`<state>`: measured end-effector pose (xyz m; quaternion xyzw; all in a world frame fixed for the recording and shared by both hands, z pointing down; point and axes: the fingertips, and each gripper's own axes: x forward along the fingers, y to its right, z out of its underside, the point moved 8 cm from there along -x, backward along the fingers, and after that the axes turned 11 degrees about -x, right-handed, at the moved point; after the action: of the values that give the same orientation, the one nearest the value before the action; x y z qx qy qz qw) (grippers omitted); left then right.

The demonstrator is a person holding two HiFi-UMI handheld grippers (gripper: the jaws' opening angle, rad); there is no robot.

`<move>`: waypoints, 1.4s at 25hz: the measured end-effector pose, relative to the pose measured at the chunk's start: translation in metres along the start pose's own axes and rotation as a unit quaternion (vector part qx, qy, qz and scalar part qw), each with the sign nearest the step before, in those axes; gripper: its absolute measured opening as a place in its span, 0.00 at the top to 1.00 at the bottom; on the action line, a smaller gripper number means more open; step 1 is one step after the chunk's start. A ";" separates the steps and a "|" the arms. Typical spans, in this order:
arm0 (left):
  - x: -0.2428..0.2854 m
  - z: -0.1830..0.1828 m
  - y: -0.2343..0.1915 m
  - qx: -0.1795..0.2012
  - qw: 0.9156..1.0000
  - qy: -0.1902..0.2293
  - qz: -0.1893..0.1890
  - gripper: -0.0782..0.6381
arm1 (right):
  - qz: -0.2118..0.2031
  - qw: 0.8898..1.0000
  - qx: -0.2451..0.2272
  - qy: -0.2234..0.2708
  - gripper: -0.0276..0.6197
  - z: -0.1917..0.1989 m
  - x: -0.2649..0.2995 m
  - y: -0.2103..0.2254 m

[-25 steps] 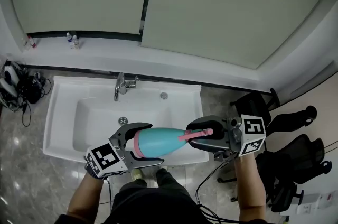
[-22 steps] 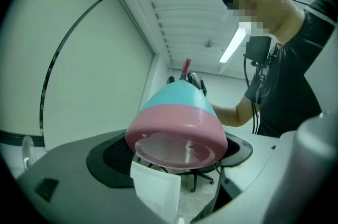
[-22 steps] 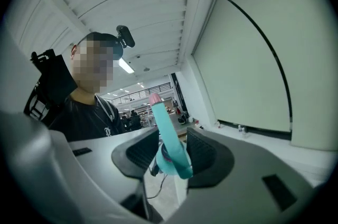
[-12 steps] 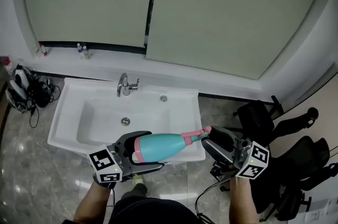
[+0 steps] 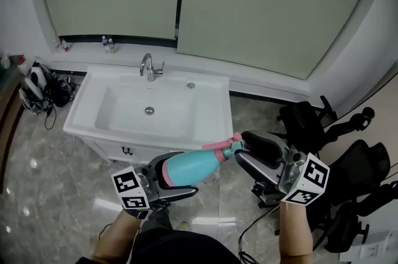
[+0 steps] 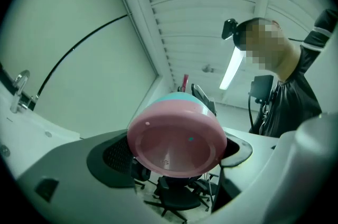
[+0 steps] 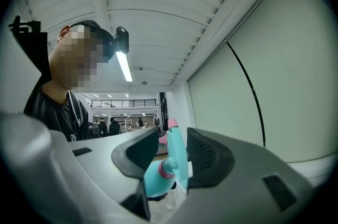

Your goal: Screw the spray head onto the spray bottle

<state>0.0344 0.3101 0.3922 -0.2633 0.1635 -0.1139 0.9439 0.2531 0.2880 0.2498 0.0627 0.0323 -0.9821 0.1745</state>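
Note:
A teal spray bottle point(image 5: 189, 167) with a pink base lies almost level between my grippers, above the floor in front of the sink. My left gripper point(image 5: 180, 174) is shut on its wide pink base point(image 6: 177, 141), one jaw on each side. The teal and pink spray head point(image 5: 222, 147) sits on the bottle's neck, pointing up and right. My right gripper point(image 5: 241, 148) is shut on that spray head point(image 7: 174, 157), with the teal bottle body point(image 7: 156, 186) showing beyond the pads. The joint between head and neck is hidden by the jaws.
A white sink point(image 5: 93, 122) with a chrome faucet point(image 5: 149, 66) stands ahead at the left. Cables and headsets point(image 5: 43, 91) lie on the floor beside it. Black office chairs point(image 5: 305, 122) crowd the right. Two small bottles point(image 5: 107, 43) stand on the window ledge.
Both grippers and the bottle were over the sink's front edge; they now hang over the marble floor in front of it. The sink has slid up and left in the head view. Both grips are unchanged.

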 end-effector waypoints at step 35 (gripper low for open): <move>-0.107 -0.022 0.083 0.042 0.991 0.092 -0.083 0.26 | 0.113 0.988 0.062 -0.089 0.96 0.089 0.054 -0.136</move>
<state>-0.0618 0.4012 0.3563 -0.2247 0.2223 -0.2228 0.9222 0.1459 0.3898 0.3359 -0.0111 -0.0516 -0.9579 0.2821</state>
